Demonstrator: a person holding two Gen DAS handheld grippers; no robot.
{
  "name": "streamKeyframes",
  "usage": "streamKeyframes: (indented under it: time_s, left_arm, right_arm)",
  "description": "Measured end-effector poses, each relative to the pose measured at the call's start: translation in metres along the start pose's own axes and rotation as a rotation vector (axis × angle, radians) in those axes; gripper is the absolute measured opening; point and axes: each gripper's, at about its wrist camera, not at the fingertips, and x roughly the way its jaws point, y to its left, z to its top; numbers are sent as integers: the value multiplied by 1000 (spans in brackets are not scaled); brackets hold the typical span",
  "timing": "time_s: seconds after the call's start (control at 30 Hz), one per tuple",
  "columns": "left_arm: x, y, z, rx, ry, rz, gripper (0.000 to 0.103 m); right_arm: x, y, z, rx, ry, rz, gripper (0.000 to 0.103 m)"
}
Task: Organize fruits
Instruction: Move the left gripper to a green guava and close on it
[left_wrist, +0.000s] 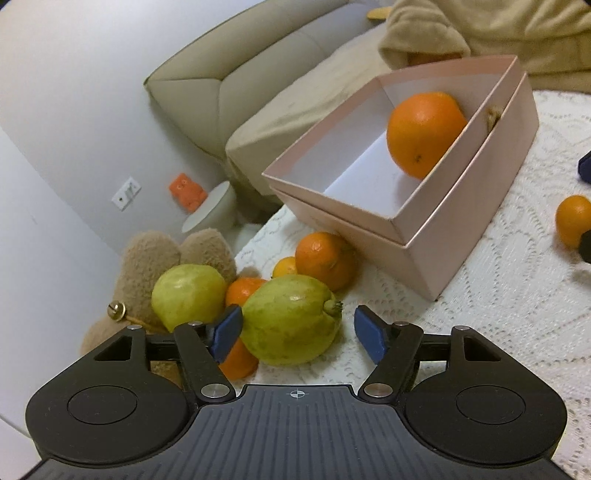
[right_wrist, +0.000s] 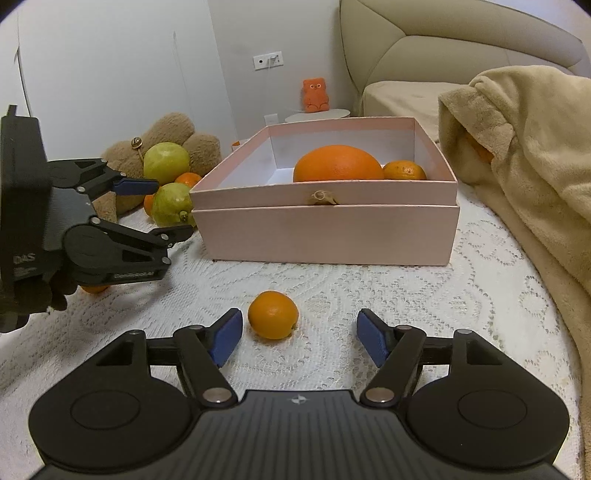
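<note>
**Both grippers open, fruit half sorted**

Right gripper: jaws apart, nothing clamped. Small round orange sits on the white lace tablecloth between the blue pads, closer to the left pad, touching neither.

Left gripper: jaws wide. Yellow-green guava lies between them; left pad looks to be just at its skin, hard to confirm, right pad clear.

Second green guava and several small oranges cluster just behind, beside the pink cardboard box. Box holds one large orange and a smaller orange.

Brown plush toy behind the pile; beige blanket to the box's right.
</note>
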Motion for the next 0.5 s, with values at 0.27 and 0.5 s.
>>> streamKeyframes:
  time_s: [0.27, 0.5]
  left_arm:
    - [19, 18, -1, -90, 56, -32, 73]
    - [5, 43, -12, -345, 29, -141, 72]
  right_arm:
    - [0, 1, 0, -3, 1, 1, 71]
    - [0, 1, 0, -2, 0, 2, 72]
